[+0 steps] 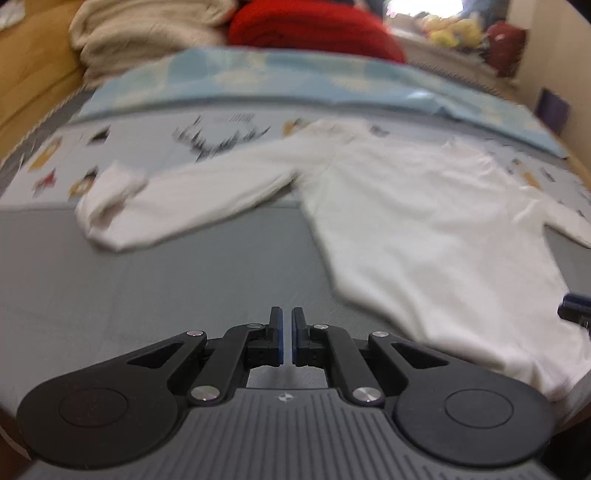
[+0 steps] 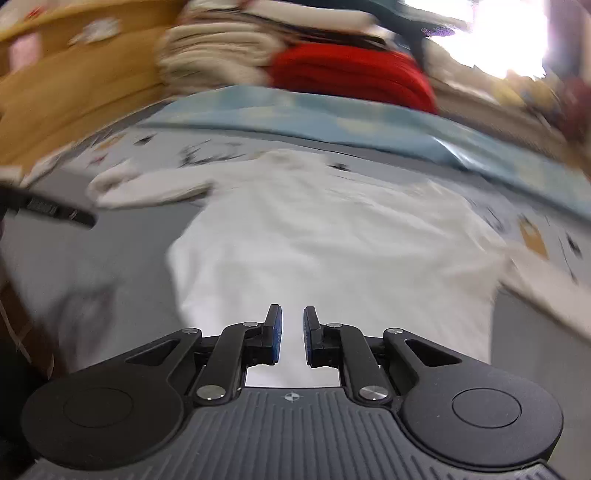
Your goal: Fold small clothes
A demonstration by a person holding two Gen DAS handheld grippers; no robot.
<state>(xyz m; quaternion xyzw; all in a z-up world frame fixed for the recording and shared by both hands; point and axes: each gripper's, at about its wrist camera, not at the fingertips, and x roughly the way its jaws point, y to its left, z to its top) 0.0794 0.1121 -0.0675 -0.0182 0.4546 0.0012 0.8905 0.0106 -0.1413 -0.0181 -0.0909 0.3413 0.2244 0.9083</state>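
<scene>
Both tilted down, left claw (image 1: 287,338) together, right claw (image 2: 292,336) slightly apart over white shirt (image 2: 314,240)

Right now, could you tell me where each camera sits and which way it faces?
Left wrist: on the left gripper, angled down over grey bedding, white shirt to its right; shut fingers show, right gripper's tip at the edge.
Right wrist: on the right gripper, above the shirt's hem; fingers slightly apart, empty.
Shared: shirt, red blanket, blue cover.
</scene>
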